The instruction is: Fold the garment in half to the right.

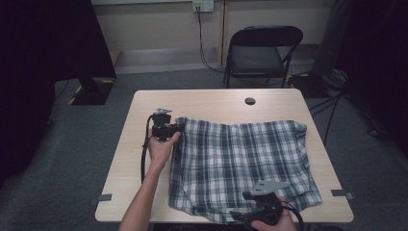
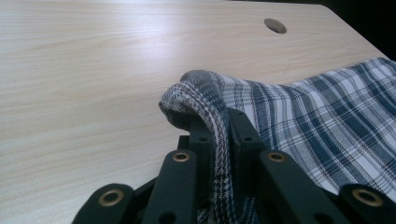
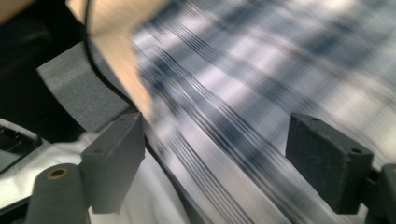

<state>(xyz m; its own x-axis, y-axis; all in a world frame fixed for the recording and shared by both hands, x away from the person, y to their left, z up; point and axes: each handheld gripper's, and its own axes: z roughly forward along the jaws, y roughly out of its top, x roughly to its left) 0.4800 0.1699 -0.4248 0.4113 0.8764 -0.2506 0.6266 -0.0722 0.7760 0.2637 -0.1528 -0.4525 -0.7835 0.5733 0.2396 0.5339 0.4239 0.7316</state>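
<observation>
Pale wood bench (image 1: 144,163), round cable hole (image 1: 249,101) near far edge. Plaid cloth (image 1: 240,159) spread flat across middle and right. Left hand-held gripper (image 1: 174,129) pinching cloth's far-left corner. Right hand-held gripper (image 1: 240,215) spread wide over near hem, clasping nothing. No readable writing.

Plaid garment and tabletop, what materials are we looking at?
Plaid garment: looks like thin woven cloth, probably cotton, matte; the weave threads show where it bunches between the left gripper jaws. Table: light wood-grain surface, likely laminate rather than solid wood, with a soft satin sheen from the light.
</observation>
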